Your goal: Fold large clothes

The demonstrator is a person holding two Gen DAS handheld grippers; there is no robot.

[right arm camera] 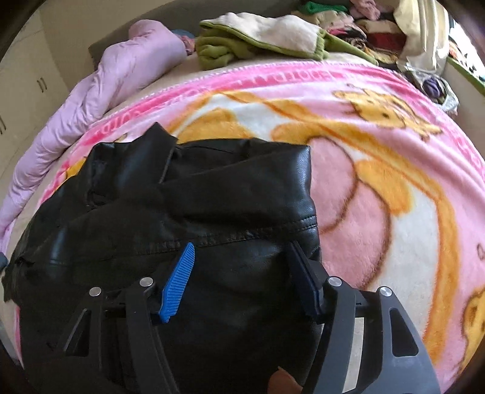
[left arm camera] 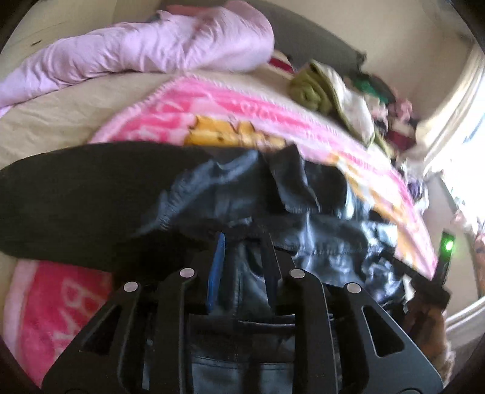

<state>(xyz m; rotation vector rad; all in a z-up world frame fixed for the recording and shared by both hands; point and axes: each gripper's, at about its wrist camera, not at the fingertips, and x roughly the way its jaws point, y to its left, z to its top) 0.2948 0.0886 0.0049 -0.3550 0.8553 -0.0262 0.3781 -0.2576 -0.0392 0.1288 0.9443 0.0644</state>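
Observation:
A black leather jacket (right arm camera: 194, 206) lies partly folded on a pink blanket (right arm camera: 379, 181) on the bed. In the left wrist view the jacket (left arm camera: 272, 212) is bunched, with a knit cuff and a long black sleeve (left arm camera: 75, 197) stretching left. My left gripper (left arm camera: 244, 242) has its fingers close together with jacket leather between them. My right gripper (right arm camera: 242, 251) is open, its blue-padded fingers (right arm camera: 178, 282) spread wide just over the jacket's near part. It also shows at the right edge of the left wrist view (left arm camera: 436, 272), with a green light.
A lilac quilt (right arm camera: 100, 100) lies along the bed's far left. A green and cream garment (right arm camera: 260, 39) and a heap of mixed clothes (right arm camera: 379, 27) sit at the far side. A bright window (left arm camera: 466, 145) is at the right.

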